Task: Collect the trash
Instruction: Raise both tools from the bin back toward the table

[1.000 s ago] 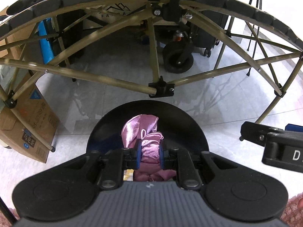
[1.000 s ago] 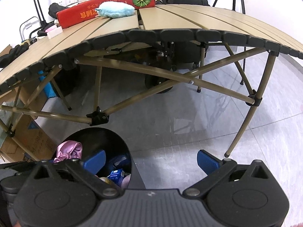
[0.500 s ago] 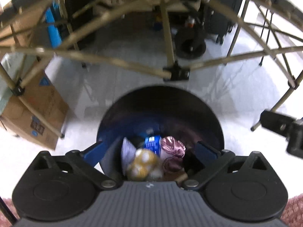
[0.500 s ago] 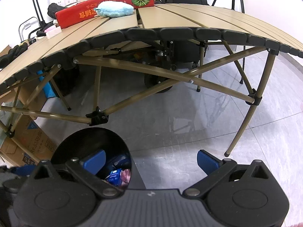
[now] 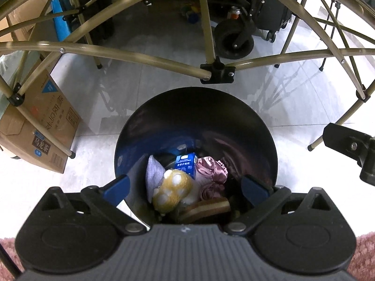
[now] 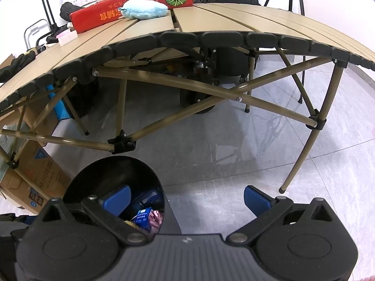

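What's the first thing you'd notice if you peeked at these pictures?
The black trash bin on the floor in front of the folding table, with a shiny pink cloth, a blue carton and a yellow spotted toy inside. The left claw hangs open above it. A fluffy blue thing sits on the tabletop.

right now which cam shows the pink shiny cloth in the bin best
The left wrist view: it looks straight down into the black bin, so the pink satin cloth shows nearly whole beside the blue carton. The right wrist view catches only a sliver of the cloth behind its own finger.
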Tool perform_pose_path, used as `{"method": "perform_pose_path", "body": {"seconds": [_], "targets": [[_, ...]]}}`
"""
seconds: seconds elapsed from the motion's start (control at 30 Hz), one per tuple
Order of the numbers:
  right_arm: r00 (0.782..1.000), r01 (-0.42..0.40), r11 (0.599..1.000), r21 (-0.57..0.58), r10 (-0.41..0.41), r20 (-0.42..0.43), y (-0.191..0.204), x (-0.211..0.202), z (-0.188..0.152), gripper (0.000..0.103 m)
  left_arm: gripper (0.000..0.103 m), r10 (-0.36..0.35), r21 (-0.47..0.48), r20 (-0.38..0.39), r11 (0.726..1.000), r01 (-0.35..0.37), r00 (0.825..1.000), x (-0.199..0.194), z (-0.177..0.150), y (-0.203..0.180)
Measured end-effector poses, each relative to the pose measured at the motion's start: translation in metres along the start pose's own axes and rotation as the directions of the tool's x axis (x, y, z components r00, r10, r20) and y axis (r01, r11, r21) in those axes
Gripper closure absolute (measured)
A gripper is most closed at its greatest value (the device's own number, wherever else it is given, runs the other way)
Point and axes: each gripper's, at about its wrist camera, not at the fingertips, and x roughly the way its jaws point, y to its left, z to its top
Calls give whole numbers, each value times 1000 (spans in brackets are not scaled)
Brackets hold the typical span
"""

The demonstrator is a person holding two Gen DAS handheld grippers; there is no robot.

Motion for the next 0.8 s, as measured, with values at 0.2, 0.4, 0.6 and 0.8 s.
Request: {"method": "perform_pose_path", "body": {"seconds": [0.2,0.4,0.6,0.8], "targets": [[1000,-1,1000,0,1,-1,0,0,0,0,0,6,6,-25,1000,-6,1000,-3,1,1],[1000,-26,1000,2,26,10,2,-7,1,0,0,-3,22,-42,1000,4,999,-17,-3,7],[997,-60,998,-12,60,54,5,-24,3,0,0,26,41,-20,999,-25,999,-35,-8,16],[992,-85,996,-32,88,91,9,-40,5,0,0,47,45,53,998,-49,997,-58,-7,23]]}}
